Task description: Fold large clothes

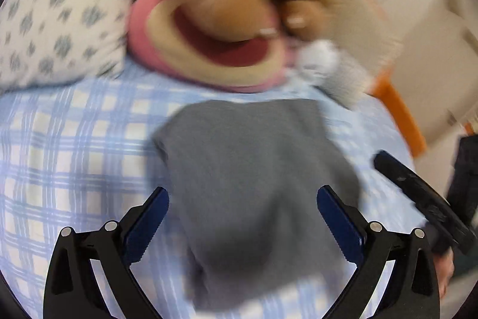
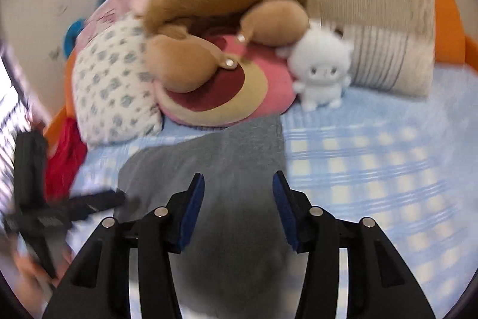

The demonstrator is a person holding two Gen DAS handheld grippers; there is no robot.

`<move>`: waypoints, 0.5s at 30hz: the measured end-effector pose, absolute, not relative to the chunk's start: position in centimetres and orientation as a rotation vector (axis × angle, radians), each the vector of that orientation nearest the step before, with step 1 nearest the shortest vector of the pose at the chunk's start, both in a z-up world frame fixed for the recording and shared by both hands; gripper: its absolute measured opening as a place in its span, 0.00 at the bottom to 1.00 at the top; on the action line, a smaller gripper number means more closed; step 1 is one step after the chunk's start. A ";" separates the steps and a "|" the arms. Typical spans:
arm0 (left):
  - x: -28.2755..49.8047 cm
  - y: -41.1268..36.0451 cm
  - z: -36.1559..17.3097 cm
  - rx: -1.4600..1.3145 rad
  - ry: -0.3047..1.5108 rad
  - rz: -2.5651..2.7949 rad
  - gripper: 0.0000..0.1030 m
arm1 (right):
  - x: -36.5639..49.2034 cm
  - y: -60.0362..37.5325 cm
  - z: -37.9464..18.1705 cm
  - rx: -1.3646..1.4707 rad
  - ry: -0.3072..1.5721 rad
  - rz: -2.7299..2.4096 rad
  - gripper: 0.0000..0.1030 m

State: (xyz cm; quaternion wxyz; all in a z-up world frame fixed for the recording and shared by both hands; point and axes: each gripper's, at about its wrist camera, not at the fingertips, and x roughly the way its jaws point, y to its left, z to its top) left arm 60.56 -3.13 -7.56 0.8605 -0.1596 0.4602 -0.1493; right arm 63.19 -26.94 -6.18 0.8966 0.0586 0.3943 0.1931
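Observation:
A grey garment (image 1: 248, 169) lies as a flat, folded block on the blue plaid sheet (image 1: 74, 145). My left gripper (image 1: 243, 220) hovers over its near end with the jaws spread wide and nothing between the blue pads (image 1: 149, 223). In the right wrist view the same grey garment (image 2: 215, 157) stretches away from me. My right gripper (image 2: 239, 208) stands above it with its jaws partly apart, and the pads (image 2: 194, 205) press on nothing. Each gripper shows in the other's view: the right gripper's black body (image 1: 418, 196) at the right edge, the left gripper's (image 2: 38, 214) at the left edge.
At the head of the bed are a pink and brown plush bear (image 2: 221, 85), a small white plush (image 2: 322, 71), a spotted pillow (image 2: 113, 88) and a striped beige pillow (image 2: 382, 29). A red cloth (image 2: 64, 157) hangs at the left. The orange bed frame (image 1: 400, 115) borders the mattress.

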 end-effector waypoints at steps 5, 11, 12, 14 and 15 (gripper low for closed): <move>58.0 -5.9 -8.4 -0.239 1.010 -0.387 0.98 | 58.4 -27.4 -7.8 0.055 0.871 0.511 0.41; 60.1 -4.1 -15.9 -0.284 1.157 -0.252 0.98 | 58.8 -27.0 -13.7 0.072 0.960 0.484 0.36; 60.4 -2.8 -17.6 -0.372 1.174 -0.278 0.98 | 59.2 -27.5 -14.8 0.124 0.976 0.493 0.36; 60.1 -2.7 -18.3 -0.363 1.121 -0.293 0.98 | 59.5 -27.8 -16.1 0.179 0.989 0.501 0.37; 60.0 -3.2 -18.4 -0.317 1.113 -0.280 0.98 | 59.4 -27.6 -16.3 0.162 0.979 0.491 0.37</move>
